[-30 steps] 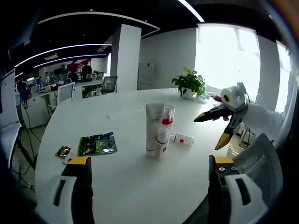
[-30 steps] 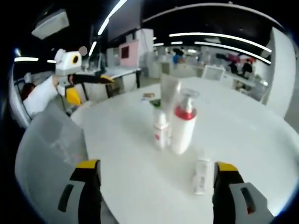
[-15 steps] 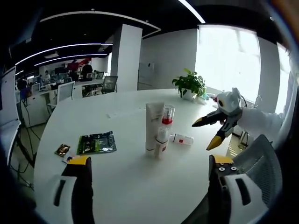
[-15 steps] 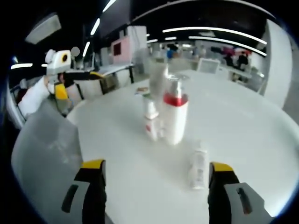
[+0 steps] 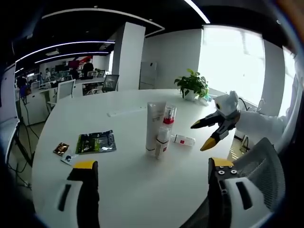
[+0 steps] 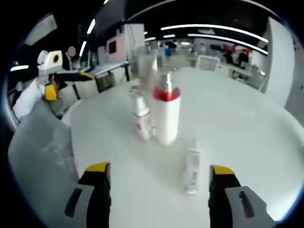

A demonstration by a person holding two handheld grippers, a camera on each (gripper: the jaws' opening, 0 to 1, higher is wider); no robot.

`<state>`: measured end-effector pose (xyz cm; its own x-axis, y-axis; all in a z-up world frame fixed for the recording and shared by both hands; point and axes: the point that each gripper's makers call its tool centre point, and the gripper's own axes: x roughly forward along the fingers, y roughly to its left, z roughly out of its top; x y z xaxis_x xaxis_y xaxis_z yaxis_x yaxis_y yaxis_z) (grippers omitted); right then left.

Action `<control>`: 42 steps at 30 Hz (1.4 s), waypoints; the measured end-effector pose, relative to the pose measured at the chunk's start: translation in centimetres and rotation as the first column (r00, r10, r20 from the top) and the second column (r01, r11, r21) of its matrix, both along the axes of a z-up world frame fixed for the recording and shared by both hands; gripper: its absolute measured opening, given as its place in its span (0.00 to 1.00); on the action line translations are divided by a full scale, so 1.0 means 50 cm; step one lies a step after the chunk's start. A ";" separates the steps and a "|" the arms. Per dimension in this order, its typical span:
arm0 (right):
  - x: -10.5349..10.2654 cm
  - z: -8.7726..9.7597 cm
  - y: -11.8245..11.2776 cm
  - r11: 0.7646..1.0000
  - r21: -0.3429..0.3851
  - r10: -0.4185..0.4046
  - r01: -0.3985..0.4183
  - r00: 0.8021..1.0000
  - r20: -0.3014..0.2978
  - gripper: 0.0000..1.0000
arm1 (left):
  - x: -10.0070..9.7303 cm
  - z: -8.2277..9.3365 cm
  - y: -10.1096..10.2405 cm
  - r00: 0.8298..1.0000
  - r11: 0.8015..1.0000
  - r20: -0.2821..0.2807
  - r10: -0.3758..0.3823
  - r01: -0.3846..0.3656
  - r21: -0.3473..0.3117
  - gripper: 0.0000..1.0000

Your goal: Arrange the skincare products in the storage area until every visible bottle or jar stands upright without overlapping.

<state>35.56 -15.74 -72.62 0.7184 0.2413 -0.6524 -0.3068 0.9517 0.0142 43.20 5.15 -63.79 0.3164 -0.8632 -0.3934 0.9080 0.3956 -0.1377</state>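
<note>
Skincare products grouped on the white tabletop point(image 5: 118, 180), both tongs held released.

A tall tube point(image 5: 154, 124), a pump bottle point(image 6: 166, 114) and a small bottle point(image 6: 141, 119) are stood upright close together; a small white bottle point(image 6: 192, 165) is laid flat near them. The right tongs point(image 6: 159, 178) and the left tongs point(image 5: 149, 167) are kept apart from everything.

An open-plan office is shown: rows of desks point(image 5: 45, 92) with swivel chairs point(image 5: 110, 83), strip ceiling lights point(image 5: 71, 45), a white column point(image 5: 129, 57), and a round white table point(image 5: 133, 185) with a potted plant point(image 5: 192, 85).
</note>
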 end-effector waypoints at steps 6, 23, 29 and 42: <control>0.009 -0.023 -0.018 1.000 -0.008 -0.011 0.010 1.000 -0.021 0.77 | -0.003 -0.003 0.003 1.000 1.000 -0.010 0.001 -0.001 0.004 0.89; 0.024 -0.078 -0.058 0.997 0.001 -0.072 0.073 0.994 -0.078 0.68 | -0.007 -0.003 -0.003 1.000 1.000 -0.006 -0.002 0.002 0.004 0.91; 0.026 -0.086 -0.060 0.997 0.001 -0.081 0.081 0.993 -0.082 0.65 | 0.014 -0.002 0.002 1.000 1.000 -0.003 0.013 -0.013 -0.003 0.93; 0.026 -0.093 -0.072 0.994 -0.016 -0.107 0.106 0.991 -0.078 0.59 | 0.023 0.002 0.000 1.000 1.000 0.015 0.003 -0.003 -0.005 0.96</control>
